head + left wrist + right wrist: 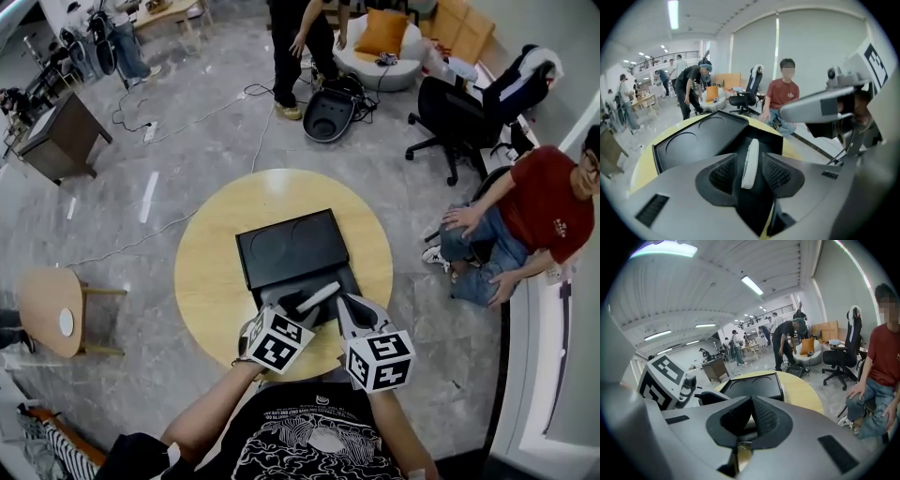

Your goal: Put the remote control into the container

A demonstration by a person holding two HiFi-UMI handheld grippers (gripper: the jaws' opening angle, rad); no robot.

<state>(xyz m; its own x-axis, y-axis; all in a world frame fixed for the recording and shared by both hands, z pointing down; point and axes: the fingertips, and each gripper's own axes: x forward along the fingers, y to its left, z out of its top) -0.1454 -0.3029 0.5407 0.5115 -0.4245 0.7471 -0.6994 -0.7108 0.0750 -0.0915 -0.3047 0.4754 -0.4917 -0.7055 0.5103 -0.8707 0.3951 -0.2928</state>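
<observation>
A black container [270, 285] lies open on the round yellow table [211, 272], its lid [292, 246] folded flat behind it. The white remote control [319, 296] is over the container's front part. In the left gripper view the remote control [750, 161] stands edge-on between the pads of my left gripper [750, 169], with a small gap on each side. My left gripper [298, 310] is open. Just right of the remote, my right gripper [349, 306] has its fingertips together and nothing between them. In its own view my right gripper [751, 401] points at the container [754, 387].
A person in a red shirt [539, 202] sits close to the table's right side. A black office chair [455, 117] stands beyond, and another person [300, 42] stands at the far side. A small wooden side table [52, 309] is at the left. Cables cross the floor.
</observation>
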